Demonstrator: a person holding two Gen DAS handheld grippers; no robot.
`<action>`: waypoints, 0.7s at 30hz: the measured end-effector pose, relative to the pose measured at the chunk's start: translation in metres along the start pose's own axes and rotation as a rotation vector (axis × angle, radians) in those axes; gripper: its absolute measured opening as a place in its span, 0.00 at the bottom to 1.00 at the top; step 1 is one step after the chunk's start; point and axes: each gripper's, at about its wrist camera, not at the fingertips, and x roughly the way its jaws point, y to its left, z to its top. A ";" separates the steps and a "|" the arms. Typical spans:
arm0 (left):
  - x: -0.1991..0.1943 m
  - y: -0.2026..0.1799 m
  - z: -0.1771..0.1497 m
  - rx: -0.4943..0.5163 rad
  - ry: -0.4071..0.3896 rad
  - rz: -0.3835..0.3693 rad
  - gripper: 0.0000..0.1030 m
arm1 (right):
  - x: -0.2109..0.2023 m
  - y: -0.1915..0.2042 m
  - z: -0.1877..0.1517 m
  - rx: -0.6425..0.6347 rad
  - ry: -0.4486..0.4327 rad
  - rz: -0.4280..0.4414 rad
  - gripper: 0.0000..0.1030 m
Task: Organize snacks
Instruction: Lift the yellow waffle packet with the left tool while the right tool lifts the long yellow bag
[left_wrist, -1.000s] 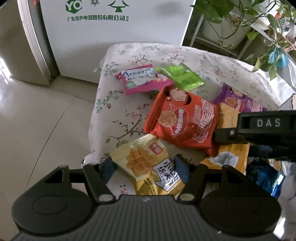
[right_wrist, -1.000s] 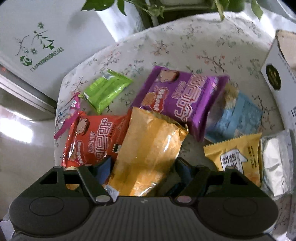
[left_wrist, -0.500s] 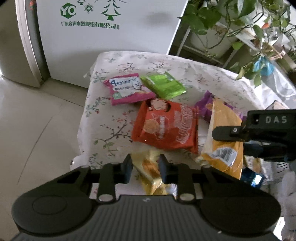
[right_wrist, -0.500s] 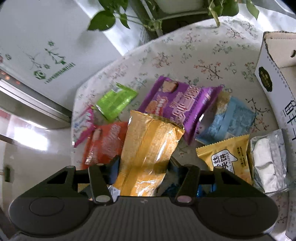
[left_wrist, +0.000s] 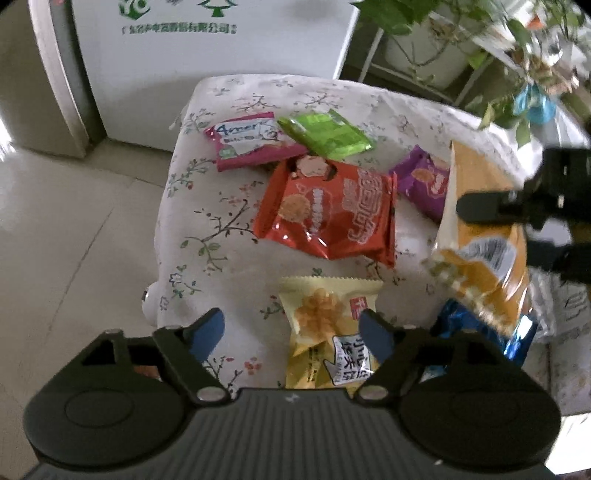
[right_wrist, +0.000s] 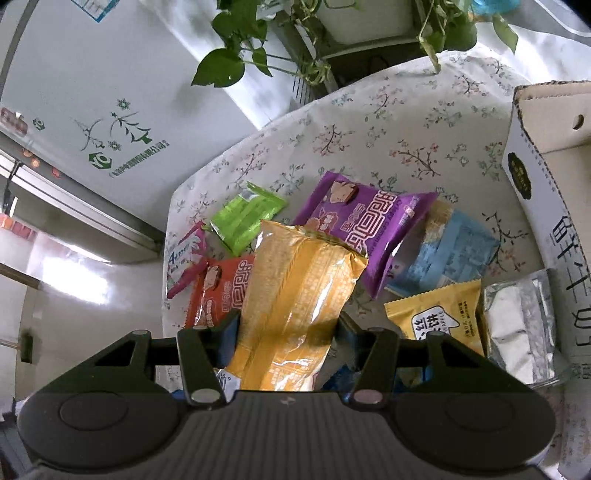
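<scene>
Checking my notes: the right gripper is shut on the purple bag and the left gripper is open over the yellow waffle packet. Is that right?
One thing is wrong. The right gripper is shut on the long orange bag, not the purple bag, as the right wrist view shows. The left gripper is indeed open over the yellow waffle packet.

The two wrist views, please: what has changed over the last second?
The left gripper pinched the pale yellow waffle packet, then its jaws opened again, leaving it on the table. The right gripper closed on the long orange bag and lifted it. Other snacks stayed put.
</scene>
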 end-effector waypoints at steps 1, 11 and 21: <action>0.001 -0.004 -0.001 0.016 -0.003 0.012 0.82 | -0.001 0.000 0.000 0.001 -0.002 0.000 0.59; -0.002 -0.031 -0.009 0.101 -0.033 0.027 0.84 | -0.011 -0.005 0.000 -0.002 -0.010 0.006 0.59; 0.003 -0.035 -0.021 0.168 -0.056 0.059 0.55 | -0.019 -0.010 0.001 0.008 -0.021 0.009 0.59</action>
